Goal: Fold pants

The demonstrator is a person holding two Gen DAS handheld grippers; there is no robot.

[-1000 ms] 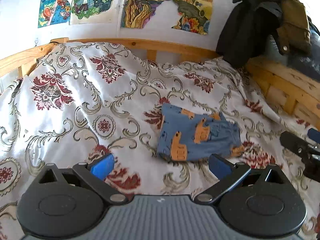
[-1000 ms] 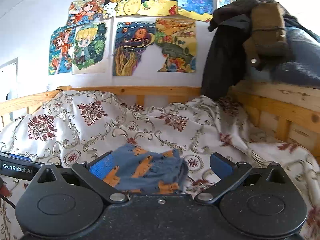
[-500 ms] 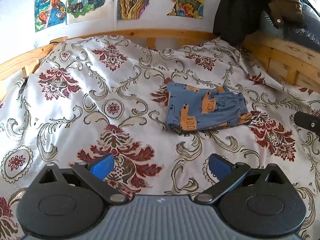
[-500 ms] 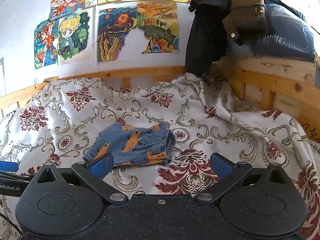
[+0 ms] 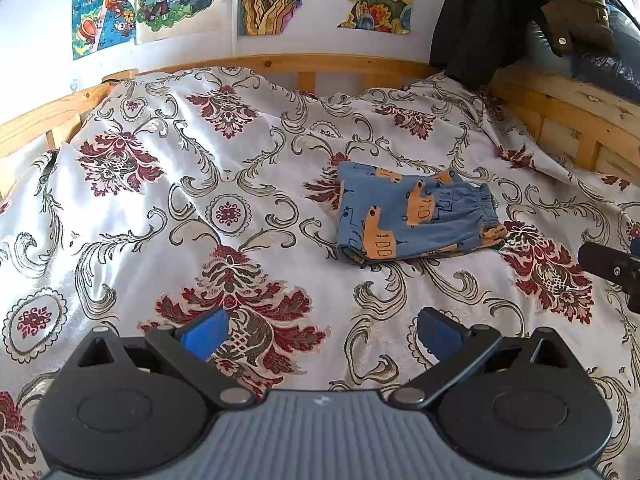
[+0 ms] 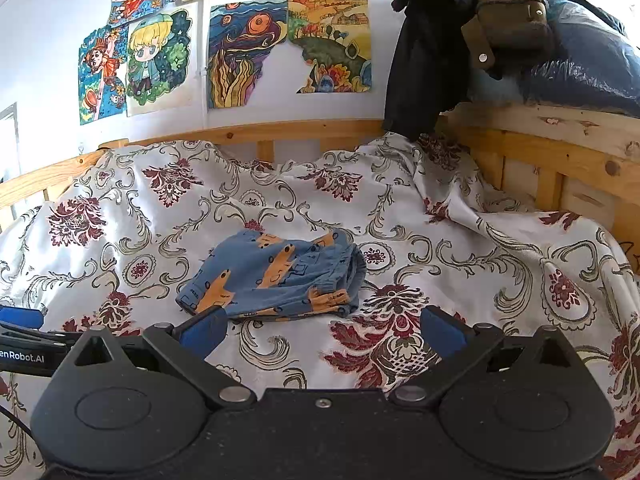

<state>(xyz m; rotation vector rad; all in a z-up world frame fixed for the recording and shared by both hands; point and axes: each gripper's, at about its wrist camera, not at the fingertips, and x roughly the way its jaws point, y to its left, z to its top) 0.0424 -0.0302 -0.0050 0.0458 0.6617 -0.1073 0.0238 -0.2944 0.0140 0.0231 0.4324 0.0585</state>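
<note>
We see a bed [image 5: 120, 208] with a wooden frame [image 6: 312, 130], covered by a white bedspread [image 6: 460, 264] printed with dark red flowers and grey-gold scrolls. The spread rumples up against the rail at the far edge and along the right edge. Above the far rail, bright drawings [image 6: 248, 52] hang on the white wall. At the far right corner a dark jacket [image 5: 480, 20] hangs down over the frame, with a brown strap [image 6: 508, 12] and a dark blue bundle [image 6: 580, 76] beside it on top of the right-hand rail.

The pants [image 5: 412, 216] lie folded into a small, roughly square packet on the bedspread, right of the bed's middle and well clear of every edge. They are blue with orange shapes, their gathered waistband turned toward the right edge.

We hold our left gripper [image 5: 320, 326] above the spread on the near side of the pants, apart from them, its jaws spread wide and empty. Our right gripper [image 6: 322, 328] also hovers just short of the pants, jaws released and holding nothing; its left blue pad [image 6: 204, 330] overlaps the packet's near edge in the view, though we cannot tell whether it touches.
</note>
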